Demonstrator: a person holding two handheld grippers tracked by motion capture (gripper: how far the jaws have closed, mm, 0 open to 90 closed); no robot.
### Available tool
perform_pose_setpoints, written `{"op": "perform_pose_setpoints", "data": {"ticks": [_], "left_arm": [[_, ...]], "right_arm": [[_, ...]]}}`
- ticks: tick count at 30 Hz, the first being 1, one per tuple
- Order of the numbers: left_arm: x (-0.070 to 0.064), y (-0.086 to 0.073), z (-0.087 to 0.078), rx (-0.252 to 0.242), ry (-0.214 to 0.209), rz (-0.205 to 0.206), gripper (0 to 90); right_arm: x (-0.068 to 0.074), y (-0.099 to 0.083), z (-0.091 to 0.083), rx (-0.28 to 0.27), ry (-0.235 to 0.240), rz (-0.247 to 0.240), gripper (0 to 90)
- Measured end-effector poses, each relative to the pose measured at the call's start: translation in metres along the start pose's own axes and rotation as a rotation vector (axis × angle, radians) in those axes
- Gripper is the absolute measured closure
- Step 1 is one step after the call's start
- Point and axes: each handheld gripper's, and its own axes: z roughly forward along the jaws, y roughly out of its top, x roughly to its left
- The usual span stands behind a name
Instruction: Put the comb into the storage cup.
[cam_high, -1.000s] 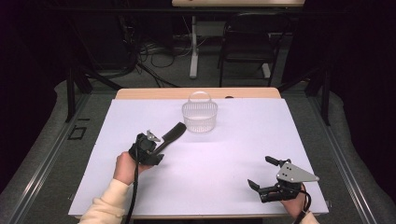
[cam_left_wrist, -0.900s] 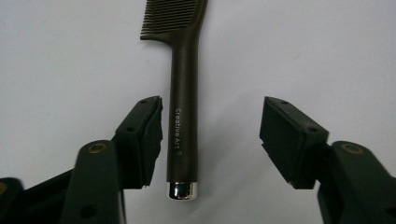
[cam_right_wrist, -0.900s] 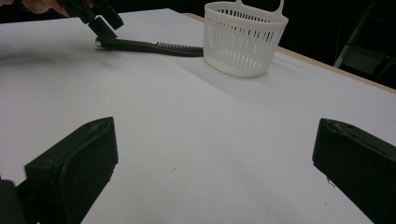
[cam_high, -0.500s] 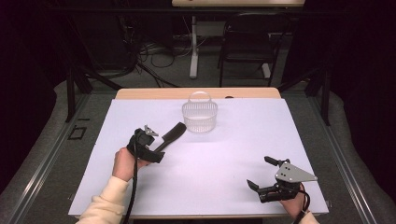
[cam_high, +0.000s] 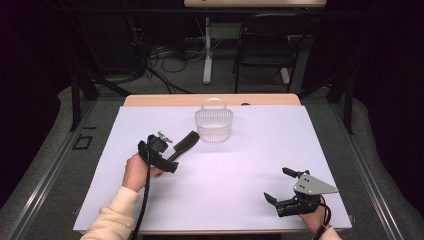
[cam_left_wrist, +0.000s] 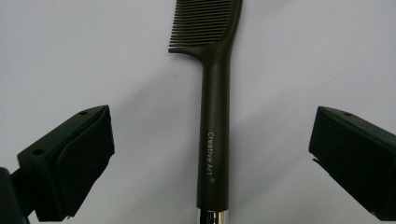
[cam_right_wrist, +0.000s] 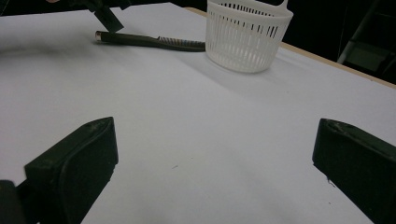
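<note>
Comb (cam_left_wrist: 215, 130) flat on table (cam_high: 240, 175), left of centre, toothed end just beside white basket (cam_high: 214, 125). Left tongs (cam_high: 172, 152) wide open, handle centred between jaws, nothing gripped. Versus half a second earlier: left hand (cam_high: 135, 172) shifted slightly, tongs now aligned along handle; grasp judged imminent. Right tongs (cam_high: 280, 187) wide open, empty, idle at near right.

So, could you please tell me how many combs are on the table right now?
1. The comb lies flat on the white table, just left of the basket, between the open jaws of the left gripper.
</note>
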Motion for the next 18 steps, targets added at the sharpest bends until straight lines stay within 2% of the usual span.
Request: {"op": "perform_pose_setpoints", "data": {"ticks": [7,11,18], "left_arm": [[0.0,0.004,0.009,0.021,-0.006,0.017,0.2],[0.002,0.008,0.013,0.027,-0.034,0.015,7.7],[0.0,0.019,0.015,0.049,-0.026,0.029,22.3]], "right_arm": [[0.0,0.0,0.0,0.004,-0.001,0.001,0.0],[0.0,0.0,0.001,0.004,0.001,-0.001,0.0],[0.0,0.0,0.001,0.005,0.001,-0.002,0.0]]}}
